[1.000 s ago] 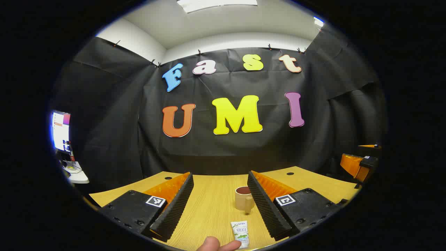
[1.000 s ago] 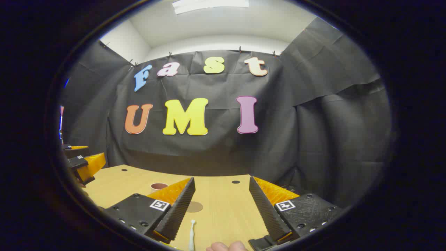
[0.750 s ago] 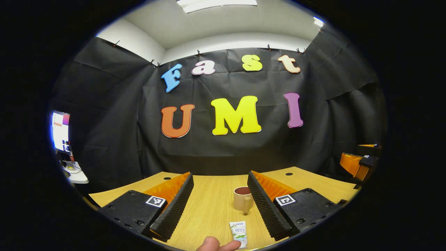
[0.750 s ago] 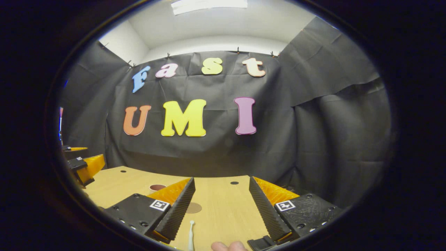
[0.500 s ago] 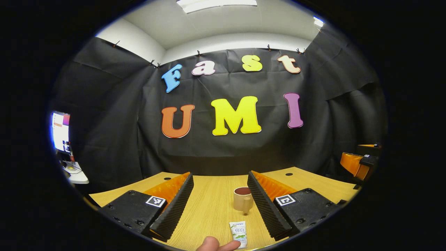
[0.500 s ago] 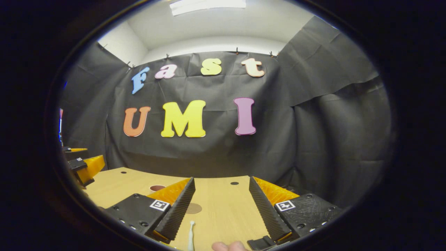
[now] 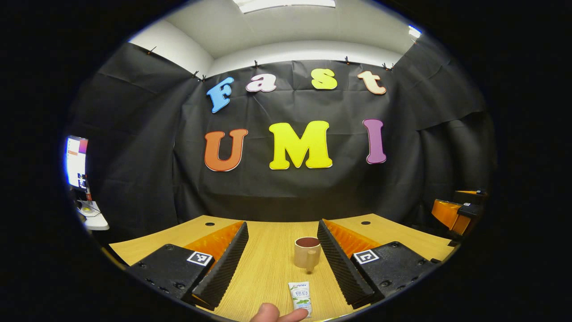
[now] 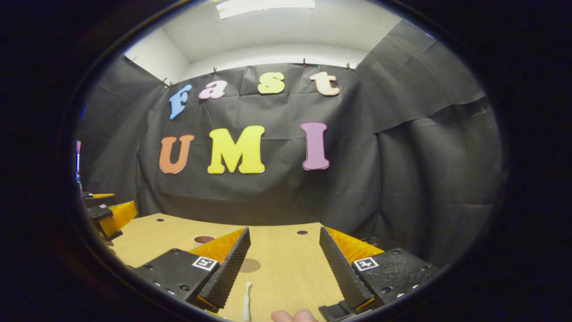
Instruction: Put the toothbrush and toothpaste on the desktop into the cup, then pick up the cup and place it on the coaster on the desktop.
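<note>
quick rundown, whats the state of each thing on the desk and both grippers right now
cup: upright on the desktop, nothing in it
toothpaste: lying flat on the desktop, not in the cup
toothbrush: lying on the desktop, untouched
coaster: flat, nothing on it
left gripper: open, holding nothing
right gripper: open, holding nothing

Toothpaste [image 7: 300, 298] lying before cup [image 7: 306, 253], fingers [image 7: 223, 264] apart.
</note>
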